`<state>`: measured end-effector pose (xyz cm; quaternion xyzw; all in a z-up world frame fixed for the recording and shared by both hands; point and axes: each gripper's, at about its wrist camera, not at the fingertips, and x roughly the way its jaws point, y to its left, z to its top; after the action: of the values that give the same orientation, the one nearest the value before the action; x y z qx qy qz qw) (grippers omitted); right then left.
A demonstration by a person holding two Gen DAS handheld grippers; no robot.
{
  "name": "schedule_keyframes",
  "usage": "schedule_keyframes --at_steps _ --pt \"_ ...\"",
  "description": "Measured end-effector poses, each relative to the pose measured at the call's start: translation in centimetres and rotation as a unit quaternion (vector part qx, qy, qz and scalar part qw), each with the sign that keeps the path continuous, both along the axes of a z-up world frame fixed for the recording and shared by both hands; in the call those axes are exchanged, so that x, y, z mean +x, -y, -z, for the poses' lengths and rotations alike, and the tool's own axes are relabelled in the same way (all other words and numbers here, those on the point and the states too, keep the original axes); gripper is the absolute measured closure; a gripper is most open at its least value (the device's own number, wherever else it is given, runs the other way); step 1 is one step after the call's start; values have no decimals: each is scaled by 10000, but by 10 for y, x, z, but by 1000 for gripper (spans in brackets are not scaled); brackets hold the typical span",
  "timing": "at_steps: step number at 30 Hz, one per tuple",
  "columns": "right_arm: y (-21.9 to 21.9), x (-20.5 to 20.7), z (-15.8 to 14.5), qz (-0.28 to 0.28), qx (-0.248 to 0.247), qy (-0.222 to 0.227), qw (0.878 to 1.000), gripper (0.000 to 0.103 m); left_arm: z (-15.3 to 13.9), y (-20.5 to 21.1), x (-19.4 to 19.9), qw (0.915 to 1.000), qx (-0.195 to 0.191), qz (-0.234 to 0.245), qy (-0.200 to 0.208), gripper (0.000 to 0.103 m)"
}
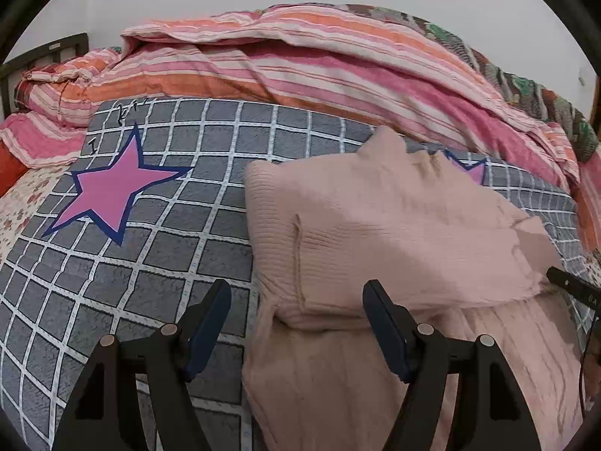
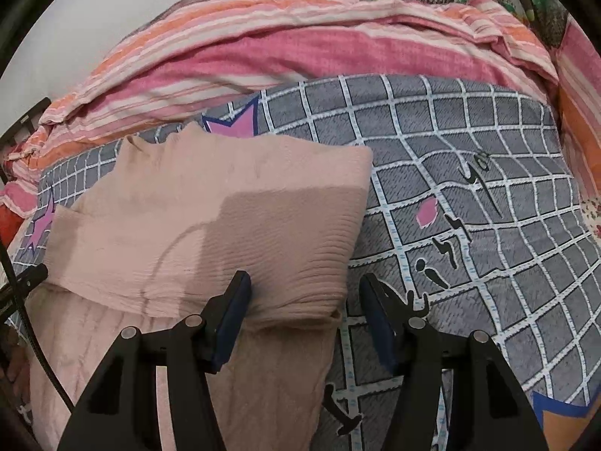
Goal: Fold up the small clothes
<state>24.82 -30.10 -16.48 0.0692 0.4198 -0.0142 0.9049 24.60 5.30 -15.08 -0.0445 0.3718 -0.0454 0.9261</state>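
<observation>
Both the left gripper (image 1: 296, 323) and right gripper (image 2: 304, 315) hover with jaws wide apart, holding nothing, over the folded pale-pink ribbed knit garment (image 1: 394, 233) lying on the grey grid-patterned blanket (image 1: 180, 233), striped pink-orange quilt (image 1: 300, 60) beyond.

Left gripper (image 1: 296, 329) hangs with jaws wide apart over the near left edge of a pink ribbed garment (image 1: 394, 233), folded over on the grey checked blanket (image 1: 157, 263). Pink star print (image 1: 112, 191) far left, striped quilt (image 1: 300, 60) bunched behind.
</observation>
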Motion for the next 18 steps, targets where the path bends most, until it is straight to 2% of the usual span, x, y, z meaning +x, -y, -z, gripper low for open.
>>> schedule_keyframes --at_steps 3,8,11,14,18 --pt "-5 -16 -15 -113 -56 154 9998 44 -3 1 -10 9999 -12 103 80 32" --pt "-25 -66 -43 -291 -462 774 9955 44 -9 -8 -35 9994 -208 32 260 32" --pt "-33 -95 -49 -251 -703 855 9935 44 -10 -10 -54 9993 -180 23 326 32" --pt "-30 -129 -47 -72 -550 837 9950 44 -9 -10 -81 9989 38 57 464 32" --pt "-20 -175 -36 -70 -77 532 9985 46 -3 -17 -121 9986 -65 123 510 32"
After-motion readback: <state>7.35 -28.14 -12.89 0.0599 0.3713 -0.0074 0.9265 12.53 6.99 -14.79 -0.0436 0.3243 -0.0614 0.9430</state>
